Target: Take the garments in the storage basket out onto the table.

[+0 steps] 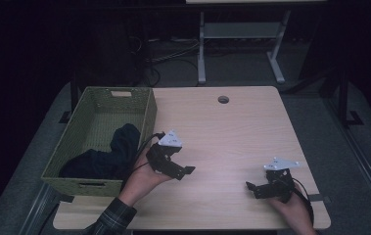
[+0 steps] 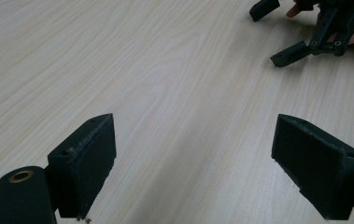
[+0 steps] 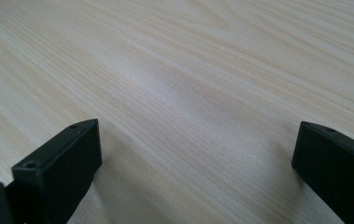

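Observation:
A green woven basket (image 1: 150, 113) stands on the left part of the light wooden table (image 1: 232, 132), and a dark cloth (image 1: 108, 157) lies bunched inside it. Just right of the basket's near corner, my left gripper (image 1: 179, 171) (image 2: 195, 149) is held open over bare wood, pointing right. My right gripper (image 1: 252, 190) (image 3: 198, 149) is open too, low over the table near the front right and pointing left. Nothing sits between either pair of jaws. In the left gripper view the right gripper (image 2: 274, 32) appears farther off with its jaws spread.
A round cable hole (image 1: 223, 99) sits near the table's far edge. Beyond the table stand the grey legs of another desk (image 1: 201, 54), with cables on the dark floor. A plaid sleeve (image 1: 112, 219) comes in at the bottom left.

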`<state>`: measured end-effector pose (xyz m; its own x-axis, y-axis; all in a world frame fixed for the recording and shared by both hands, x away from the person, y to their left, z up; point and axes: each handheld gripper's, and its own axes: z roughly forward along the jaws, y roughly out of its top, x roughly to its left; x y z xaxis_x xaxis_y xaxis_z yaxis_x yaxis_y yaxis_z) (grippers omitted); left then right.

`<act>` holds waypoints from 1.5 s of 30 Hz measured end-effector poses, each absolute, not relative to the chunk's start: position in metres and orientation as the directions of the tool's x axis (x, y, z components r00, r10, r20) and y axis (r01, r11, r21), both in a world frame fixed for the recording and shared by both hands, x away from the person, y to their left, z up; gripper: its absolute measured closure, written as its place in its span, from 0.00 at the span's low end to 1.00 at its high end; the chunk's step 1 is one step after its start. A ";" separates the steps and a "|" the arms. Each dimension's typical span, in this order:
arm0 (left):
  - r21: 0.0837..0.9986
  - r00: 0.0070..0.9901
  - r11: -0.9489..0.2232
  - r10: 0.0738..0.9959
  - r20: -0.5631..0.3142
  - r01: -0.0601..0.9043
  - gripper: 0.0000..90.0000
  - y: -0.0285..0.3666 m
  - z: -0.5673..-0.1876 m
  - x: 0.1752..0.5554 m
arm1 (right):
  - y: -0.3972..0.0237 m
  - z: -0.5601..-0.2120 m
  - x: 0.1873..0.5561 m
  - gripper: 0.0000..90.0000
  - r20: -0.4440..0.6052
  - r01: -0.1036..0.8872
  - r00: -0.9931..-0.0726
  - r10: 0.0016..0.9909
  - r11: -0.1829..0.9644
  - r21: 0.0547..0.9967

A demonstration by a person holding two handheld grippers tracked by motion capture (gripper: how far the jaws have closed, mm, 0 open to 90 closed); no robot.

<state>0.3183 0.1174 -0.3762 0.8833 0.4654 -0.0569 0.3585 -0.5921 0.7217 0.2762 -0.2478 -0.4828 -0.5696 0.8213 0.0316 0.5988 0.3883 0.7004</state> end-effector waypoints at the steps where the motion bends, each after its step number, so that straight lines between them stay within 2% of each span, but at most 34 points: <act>1: 0.722 0.883 -0.590 0.466 -0.059 0.360 0.15 0.118 -0.376 0.318 | -0.248 -0.483 0.276 0.01 0.032 0.599 -0.569 0.821 0.388 0.700; 24: 0.721 0.890 -0.601 0.454 -0.046 0.344 0.15 0.142 -0.351 0.325 | -0.248 -0.483 0.276 0.01 0.033 0.600 -0.569 0.822 0.387 0.700; 45: 0.719 0.867 -0.589 0.496 -0.039 0.369 0.15 0.185 -0.331 0.333 | -0.248 -0.483 0.276 0.01 0.033 0.601 -0.569 0.822 0.388 0.699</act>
<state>0.3334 0.1853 -0.3312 0.8672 0.4964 -0.0390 0.3692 -0.5886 0.7192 0.2760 -0.2478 -0.4826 -0.5687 0.8219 0.0327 0.6006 0.3877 0.6992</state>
